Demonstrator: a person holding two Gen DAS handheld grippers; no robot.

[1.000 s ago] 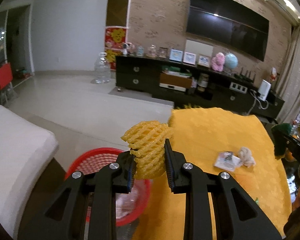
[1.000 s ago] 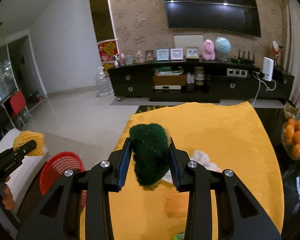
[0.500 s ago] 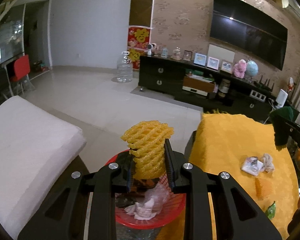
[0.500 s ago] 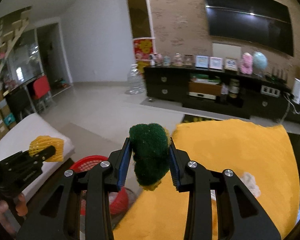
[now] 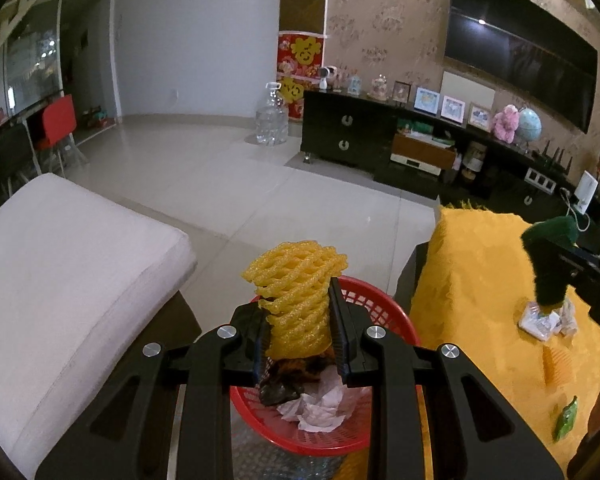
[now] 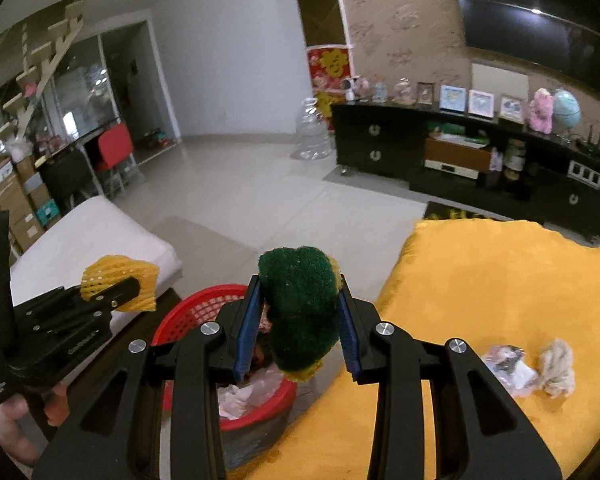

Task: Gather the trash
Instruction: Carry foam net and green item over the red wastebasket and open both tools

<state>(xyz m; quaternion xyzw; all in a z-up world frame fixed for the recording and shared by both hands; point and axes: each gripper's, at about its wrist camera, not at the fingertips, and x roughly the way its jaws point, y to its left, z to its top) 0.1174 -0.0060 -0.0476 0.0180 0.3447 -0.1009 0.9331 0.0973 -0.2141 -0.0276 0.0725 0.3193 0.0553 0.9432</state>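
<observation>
- Your left gripper is clamped shut on the yellow foam net, which sits right above the red basket beside the table.
- Your right gripper is closed tight on the green scrub sponge, poised over the near edge of the same basket.
- The basket already holds crumpled paper and some dark scraps, so part of the job looks done.
- Neither piece you are carrying is dropped yet; releasing both is likely the step in hand.
- Left on the yellow tablecloth: a small wrapper, a crumpled wad beside it, and a green scrap near the table edge.
</observation>
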